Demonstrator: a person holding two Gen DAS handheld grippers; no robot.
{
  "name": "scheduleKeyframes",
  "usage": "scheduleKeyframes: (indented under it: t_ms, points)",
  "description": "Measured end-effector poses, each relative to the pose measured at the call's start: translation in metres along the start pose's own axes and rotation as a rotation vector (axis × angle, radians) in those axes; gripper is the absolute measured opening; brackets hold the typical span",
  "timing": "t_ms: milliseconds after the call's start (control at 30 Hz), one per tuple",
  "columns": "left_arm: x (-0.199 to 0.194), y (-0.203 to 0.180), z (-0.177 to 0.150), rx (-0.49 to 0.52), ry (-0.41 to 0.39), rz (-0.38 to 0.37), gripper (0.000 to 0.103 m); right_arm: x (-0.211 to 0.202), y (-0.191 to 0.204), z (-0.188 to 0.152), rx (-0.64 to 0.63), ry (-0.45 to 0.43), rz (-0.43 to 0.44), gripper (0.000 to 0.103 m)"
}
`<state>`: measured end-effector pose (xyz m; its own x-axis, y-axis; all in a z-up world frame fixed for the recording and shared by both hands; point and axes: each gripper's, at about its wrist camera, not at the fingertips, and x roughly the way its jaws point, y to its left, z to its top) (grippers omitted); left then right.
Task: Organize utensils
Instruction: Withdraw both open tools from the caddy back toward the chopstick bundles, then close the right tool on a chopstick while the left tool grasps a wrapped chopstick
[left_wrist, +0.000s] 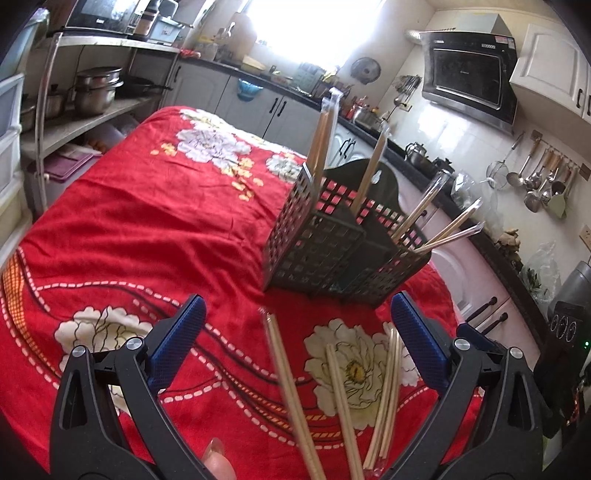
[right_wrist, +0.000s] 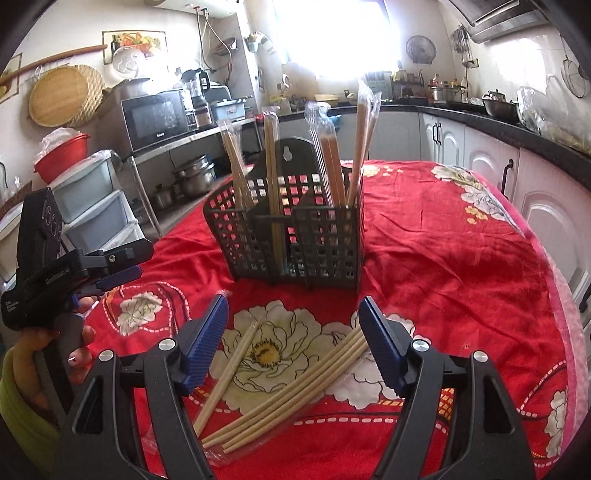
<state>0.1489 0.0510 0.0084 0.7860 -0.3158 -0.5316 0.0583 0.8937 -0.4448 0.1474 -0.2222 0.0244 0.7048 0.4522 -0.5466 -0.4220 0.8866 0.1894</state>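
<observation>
Tablecloth (right_wrist: 443, 258): red cloth, matt, creased, printed flowers. Basket (right_wrist: 295, 236): dark plastic grid, dull sheen. Chopsticks (right_wrist: 295, 391) on cloth: pale bare wood, smooth (those standing in basket wear clear glossy plastic sleeves). Right gripper (right_wrist: 293, 343): black matt plastic arms, blue ribbed pads (right_wrist: 207, 339), shiny metal pins. Pots (left_wrist: 98, 90): polished metal.

1. The left gripper (left_wrist: 297, 319) has black plastic arms with triangular cut-outs and round silver screws at the joints.
2. Its fingers (left_wrist: 177, 343) carry blue pads with a fine ribbed texture.
3. The right gripper (right_wrist: 293, 328) has the same black frame, silver screws and blue ribbed pads.
4. In the right wrist view, the left gripper's black body bears small white lettering.
5. The hand (right_wrist: 55, 339) gripping its handle emerges from a yellow-green sleeve (right_wrist: 18, 398).
</observation>
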Motion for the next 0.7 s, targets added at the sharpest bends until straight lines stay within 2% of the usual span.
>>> scheduleKeyframes:
  t_ms: [200,433,500,633,700]
  points:
    - [0.010,0.001,-0.010,0.004,0.040,0.004,0.092,0.008,-0.008,-0.007,0.029,0.031,-0.006,0.070]
    - [0.023,-0.001,-0.020,0.008,0.083,-0.023,0.092,0.021,-0.031,-0.012,0.111,0.080,-0.049,0.061]
    - [0.028,-0.002,-0.024,0.006,0.097,-0.040,0.088,0.026,-0.037,-0.014,0.139,0.095,-0.054,0.060]
    - [0.038,-0.003,-0.029,0.004,0.128,-0.041,0.069,0.034,-0.043,-0.017,0.167,0.116,-0.062,0.058]
    - [0.043,-0.003,-0.031,0.000,0.143,-0.039,0.066,0.038,-0.047,-0.017,0.187,0.125,-0.067,0.056]
